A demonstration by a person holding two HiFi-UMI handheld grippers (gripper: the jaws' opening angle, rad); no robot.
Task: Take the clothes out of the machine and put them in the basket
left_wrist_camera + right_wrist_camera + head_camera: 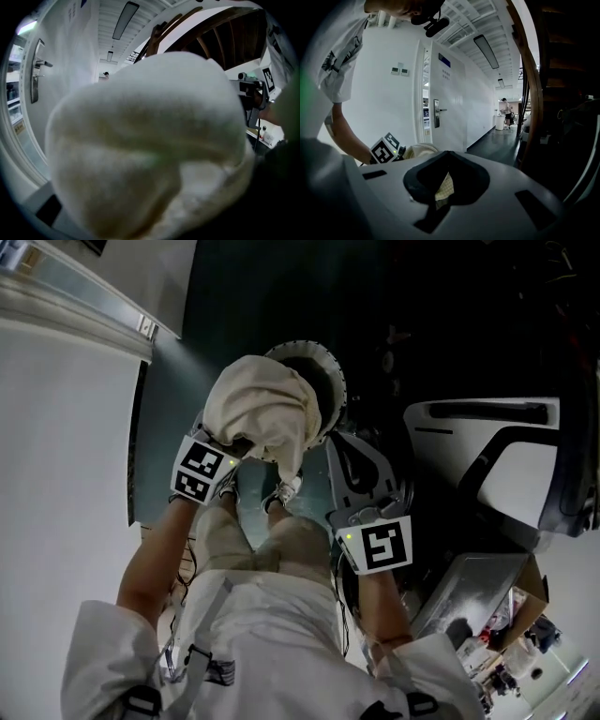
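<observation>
The left hand-held gripper (234,446) pinches the cream clothes bundle (261,404) above the basket's (335,371) near rim; centre it over the basket, then release low. The right hand-held gripper (352,465), beside the basket, is pressed together on a checked scrap (444,185).

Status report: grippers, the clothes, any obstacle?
Left gripper shut on cream cloth bundle, over white basket. Right gripper shut, apart from bundle. No obstacle seen at basket.
</observation>
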